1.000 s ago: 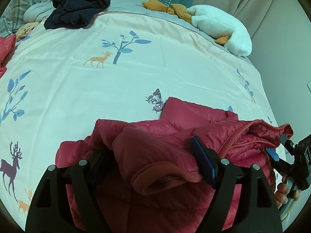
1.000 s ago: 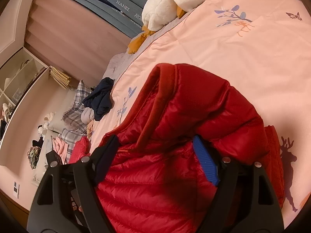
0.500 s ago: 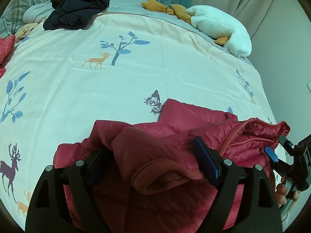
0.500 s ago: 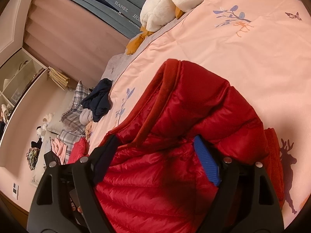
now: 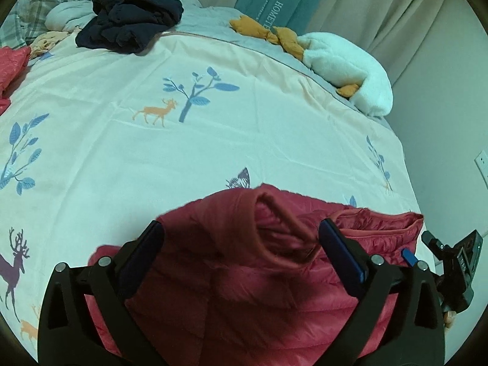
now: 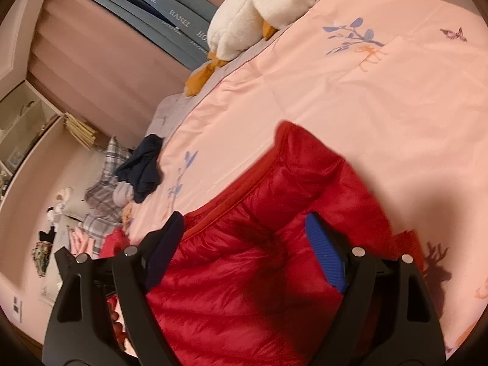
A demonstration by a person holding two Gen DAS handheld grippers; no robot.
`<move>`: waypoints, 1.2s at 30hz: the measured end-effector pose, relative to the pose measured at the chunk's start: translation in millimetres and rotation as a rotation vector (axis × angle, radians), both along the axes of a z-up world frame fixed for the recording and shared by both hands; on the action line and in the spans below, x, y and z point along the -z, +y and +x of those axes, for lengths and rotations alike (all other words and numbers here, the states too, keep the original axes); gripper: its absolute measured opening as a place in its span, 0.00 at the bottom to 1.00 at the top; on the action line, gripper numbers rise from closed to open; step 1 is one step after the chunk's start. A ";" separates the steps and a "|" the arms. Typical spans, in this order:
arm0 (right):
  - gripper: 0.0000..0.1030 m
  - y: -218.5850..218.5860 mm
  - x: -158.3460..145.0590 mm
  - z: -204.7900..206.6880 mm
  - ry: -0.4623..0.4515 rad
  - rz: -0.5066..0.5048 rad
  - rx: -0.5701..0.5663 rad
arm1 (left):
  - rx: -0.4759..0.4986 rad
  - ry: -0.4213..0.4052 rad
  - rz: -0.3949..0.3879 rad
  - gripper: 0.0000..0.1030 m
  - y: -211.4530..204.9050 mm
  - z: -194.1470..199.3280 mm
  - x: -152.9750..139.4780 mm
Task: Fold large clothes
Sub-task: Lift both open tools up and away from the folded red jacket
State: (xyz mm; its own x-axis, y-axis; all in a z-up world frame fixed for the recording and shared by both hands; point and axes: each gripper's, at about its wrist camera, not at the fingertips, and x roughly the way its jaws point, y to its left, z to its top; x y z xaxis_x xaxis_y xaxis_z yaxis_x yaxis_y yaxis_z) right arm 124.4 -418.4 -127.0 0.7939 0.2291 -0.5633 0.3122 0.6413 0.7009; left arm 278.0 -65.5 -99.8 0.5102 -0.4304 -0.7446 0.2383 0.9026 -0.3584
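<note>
**Folding a red down jacket on the bed**

Lying bunched at the near edge of the bed (image 5: pixel 213 140), the red down jacket (image 5: pixel 244 274) rests on a pale duvet printed with deer, trees and a butterfly. The left tool (image 5: pixel 241 253) is spread wide, its fingers (image 5: pixel 341 256) flanking a raised fold with a ribbed cuff; whether the pads touch the fabric cannot be told. The right tool (image 6: pixel 244 250) is likewise spread, astride the quilted panel beside the zip edge. At the far end lie a dark navy garment (image 5: pixel 131 24), a white plush toy (image 5: pixel 344 67) with orange parts, and plaid pillows (image 5: pixel 45 3).
</note>
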 end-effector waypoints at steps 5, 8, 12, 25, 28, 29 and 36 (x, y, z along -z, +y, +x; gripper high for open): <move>0.81 -3.8 -13.3 -6.6 0.015 -0.113 0.042 | -0.067 -0.034 0.069 0.99 14.6 7.7 -5.7; 0.81 4.1 -24.3 -14.5 0.033 -0.226 0.027 | -0.073 -0.047 0.078 0.99 25.7 6.4 -9.4; 0.81 38.4 -35.4 -30.9 0.060 -0.461 -0.052 | 0.011 -0.113 0.182 0.99 17.1 -20.3 -14.1; 0.81 70.2 2.2 -33.6 0.169 -0.591 -0.202 | 0.117 -0.110 0.283 0.99 2.9 -62.7 29.0; 0.81 89.9 -25.2 -36.4 0.091 -0.662 -0.273 | 0.091 -0.091 0.262 0.99 10.8 -60.8 21.7; 0.81 96.5 -32.4 -34.0 0.063 -0.679 -0.305 | 0.089 -0.093 0.256 0.99 12.5 -61.4 19.0; 0.76 149.3 -39.4 46.3 0.029 -0.698 -0.585 | 0.111 -0.100 0.202 0.99 14.9 -61.2 5.8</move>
